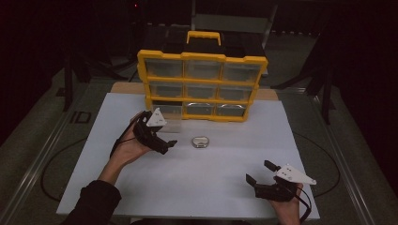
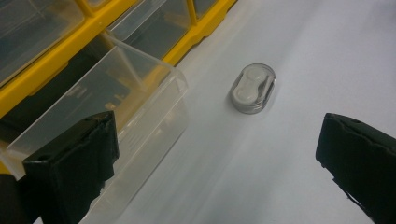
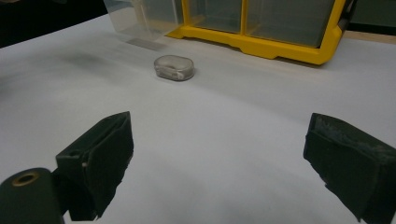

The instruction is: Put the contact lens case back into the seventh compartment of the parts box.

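Both my tongs open, L (image 1: pixel 165 143) near drawer (image 2: pixel 116 107), R (image 1: pixel 261 174) back; risk: L grabs case (image 1: pixel 201 141) off-centre & it skids right.

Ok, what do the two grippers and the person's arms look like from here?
Both the left gripper and the right gripper are black with two blocky jaws, each topped by a grey three-cornered plate and trailing a black cable. The left arm wears a dark sleeve.
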